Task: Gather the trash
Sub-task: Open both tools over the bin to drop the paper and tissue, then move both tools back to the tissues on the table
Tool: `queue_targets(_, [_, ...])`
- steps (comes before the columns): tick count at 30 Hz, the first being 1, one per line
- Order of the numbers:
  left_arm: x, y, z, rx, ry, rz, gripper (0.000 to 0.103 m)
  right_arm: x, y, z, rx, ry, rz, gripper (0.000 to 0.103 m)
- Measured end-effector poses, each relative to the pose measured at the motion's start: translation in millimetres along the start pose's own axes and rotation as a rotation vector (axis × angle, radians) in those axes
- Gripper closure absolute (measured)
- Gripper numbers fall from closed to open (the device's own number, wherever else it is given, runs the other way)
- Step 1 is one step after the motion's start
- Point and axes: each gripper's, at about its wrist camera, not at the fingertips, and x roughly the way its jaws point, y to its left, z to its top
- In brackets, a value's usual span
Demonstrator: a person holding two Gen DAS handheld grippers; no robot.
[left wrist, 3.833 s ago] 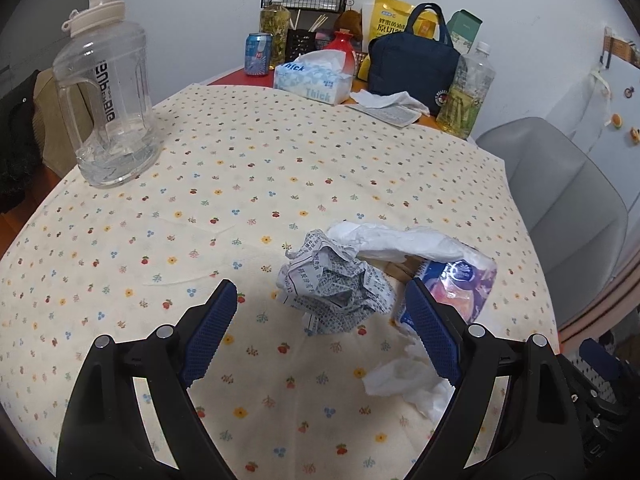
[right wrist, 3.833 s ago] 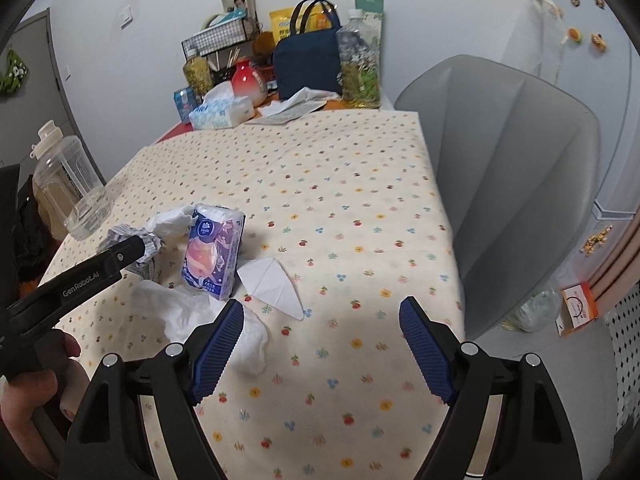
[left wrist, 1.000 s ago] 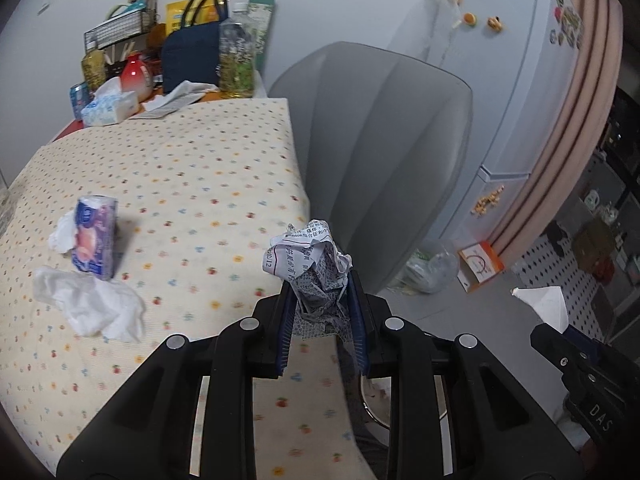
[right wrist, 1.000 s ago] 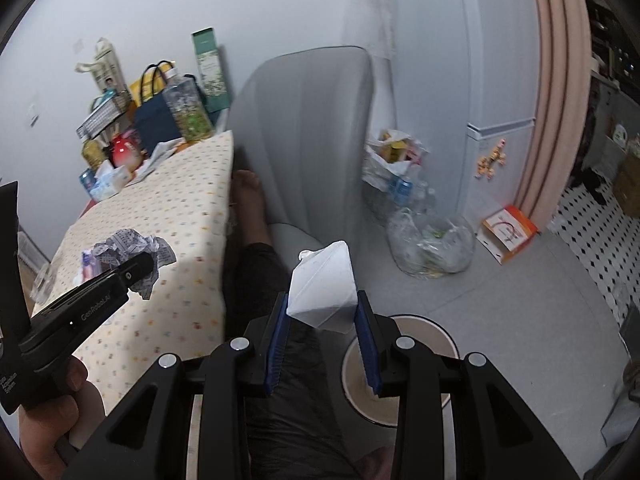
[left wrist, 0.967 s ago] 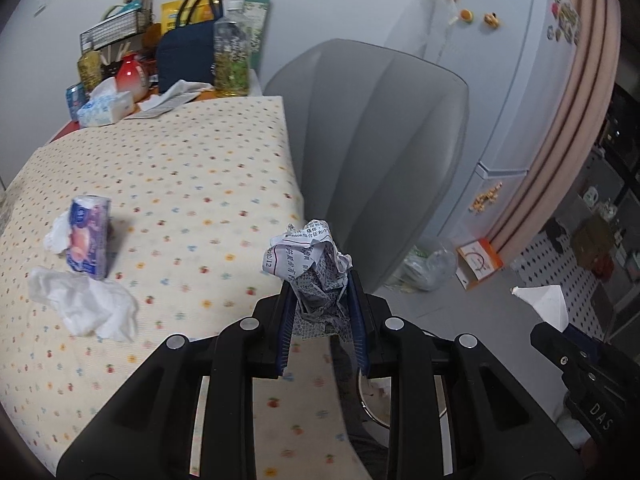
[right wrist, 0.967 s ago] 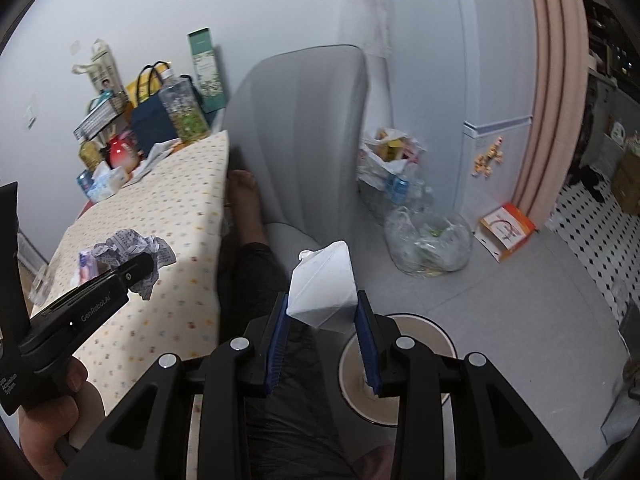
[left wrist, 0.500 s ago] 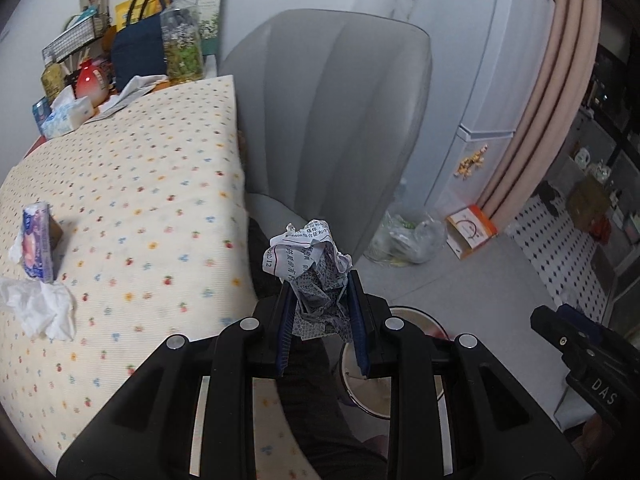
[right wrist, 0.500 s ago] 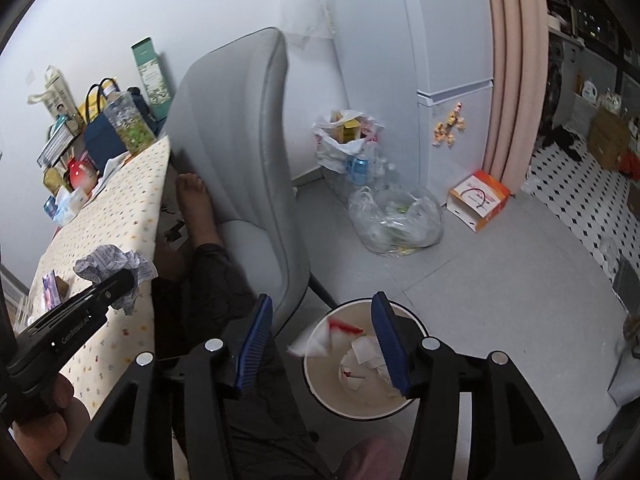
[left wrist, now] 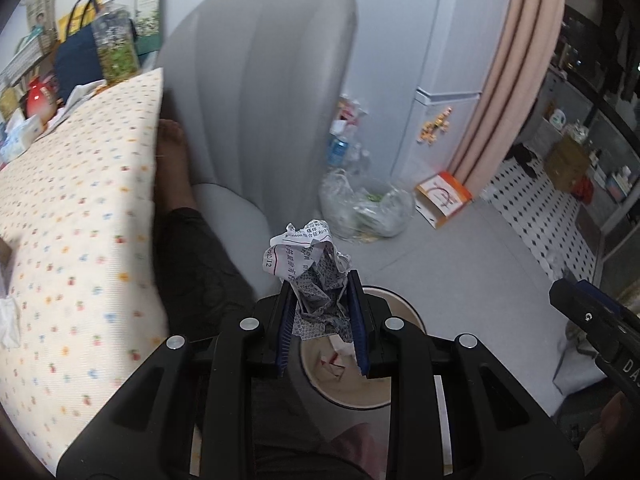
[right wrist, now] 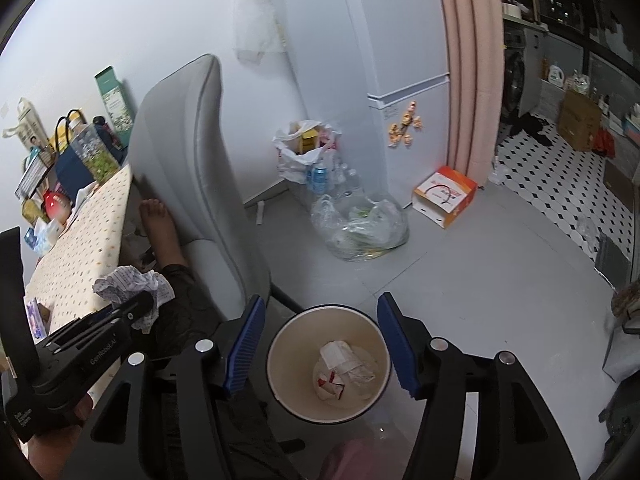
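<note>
My left gripper [left wrist: 320, 312] is shut on a crumpled printed paper ball [left wrist: 310, 268] and holds it above the round white trash bin [left wrist: 344, 396] on the floor. In the right wrist view the same paper ball [right wrist: 128, 286] shows at the left, in the left gripper [right wrist: 140, 308]. My right gripper [right wrist: 322, 342] is open and empty, right above the bin [right wrist: 280, 376]. Folded white paper and other scraps [right wrist: 340, 366] lie at the bin's bottom.
The table with a dotted cloth [left wrist: 72, 220] is at the left, with a white tissue [left wrist: 8, 320] at its edge. A grey chair [right wrist: 188, 168] stands beside it. A person's leg and foot [right wrist: 160, 224] lie under the table. Bags of bottles [right wrist: 360, 220] and an orange box [right wrist: 444, 196] sit by the fridge.
The right gripper opened over the bin and let go of the folded white paper, which now lies inside. The left gripper carried the paper ball off the table to above the bin.
</note>
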Motion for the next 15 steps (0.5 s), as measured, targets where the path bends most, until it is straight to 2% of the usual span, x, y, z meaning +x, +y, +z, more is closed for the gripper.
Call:
queue_targets(8, [19,-32,-6,0.047,0.051,-0.063,0.074,0,-26,1,0.044,-0.002,-0.028,0.038])
queue_targets(10, [22,-35,-5,0.045,0.058,-0.074,0.066,-1,-26,0,0.043,-0.004,-0.033,0.036])
queue_targets(12, [22,-38,-6,0.044,0.058,-0.092,0.05,-2,-29,1,0.043,-0.008,-0.039,0.033])
queue_targets(15, [18,-39,-4,0.045,0.045,-0.104,0.038,-4,-30,1,0.05,-0.013,-0.044,0.03])
